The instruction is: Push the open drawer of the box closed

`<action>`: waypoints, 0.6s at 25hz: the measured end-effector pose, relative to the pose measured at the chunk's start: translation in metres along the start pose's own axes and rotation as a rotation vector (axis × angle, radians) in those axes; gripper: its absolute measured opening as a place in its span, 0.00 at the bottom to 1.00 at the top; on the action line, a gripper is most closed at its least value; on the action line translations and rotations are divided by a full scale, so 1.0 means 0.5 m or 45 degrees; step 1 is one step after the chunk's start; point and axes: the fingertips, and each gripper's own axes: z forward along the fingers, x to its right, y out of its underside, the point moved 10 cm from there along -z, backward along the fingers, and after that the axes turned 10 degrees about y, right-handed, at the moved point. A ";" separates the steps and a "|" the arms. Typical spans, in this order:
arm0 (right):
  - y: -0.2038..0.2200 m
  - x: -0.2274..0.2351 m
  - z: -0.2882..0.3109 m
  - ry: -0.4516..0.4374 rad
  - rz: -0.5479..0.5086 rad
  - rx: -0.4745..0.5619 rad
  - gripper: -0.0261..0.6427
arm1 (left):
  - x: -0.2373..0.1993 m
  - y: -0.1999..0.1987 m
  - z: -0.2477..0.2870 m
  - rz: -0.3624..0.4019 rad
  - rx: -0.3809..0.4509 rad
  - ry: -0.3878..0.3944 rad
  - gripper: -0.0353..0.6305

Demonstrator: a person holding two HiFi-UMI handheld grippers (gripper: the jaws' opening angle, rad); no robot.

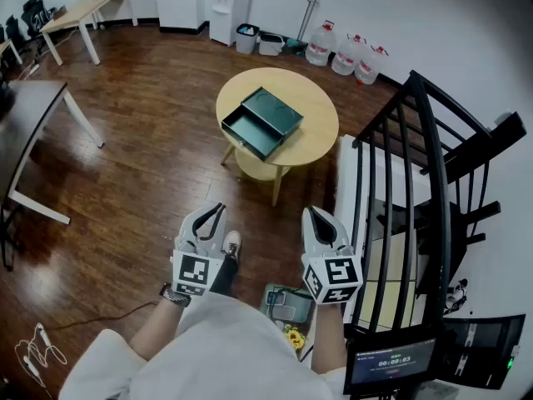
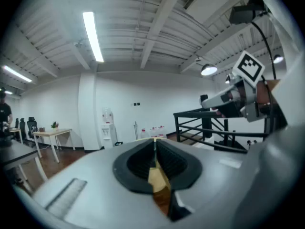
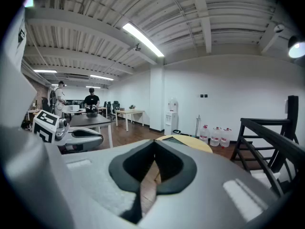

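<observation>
A dark green box [image 1: 273, 113] lies on a round wooden table [image 1: 321, 132] in the head view. Its drawer [image 1: 248, 132] is pulled out toward the table's front left. My left gripper [image 1: 218, 210] and right gripper [image 1: 315, 213] are held low and close to my body, well short of the table and apart from the box. Both are shut with nothing between their jaws. The left gripper [image 2: 154, 142] shows its tips together in its own view. The right gripper [image 3: 155, 143] points at the yellow table top [image 3: 193, 143].
A black metal railing [image 1: 416, 182] runs along my right. A dark desk [image 1: 33, 115] stands at left, with a cable [image 1: 37, 348] on the wooden floor. Water bottles [image 1: 346, 52] and a dispenser [image 1: 229, 2] line the far wall. A screen [image 1: 391, 365] sits at bottom right.
</observation>
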 end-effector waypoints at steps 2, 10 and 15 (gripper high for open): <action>0.002 0.008 0.062 0.019 -0.008 -0.014 0.04 | -0.040 0.021 0.045 0.098 -0.015 0.008 0.09; 0.022 0.071 0.362 -0.193 0.010 -0.147 0.04 | -0.177 0.143 0.245 0.108 -0.109 0.024 0.14; 0.037 0.036 0.575 -0.339 -0.062 -0.426 0.19 | -0.285 0.233 0.313 0.052 -0.167 0.027 0.15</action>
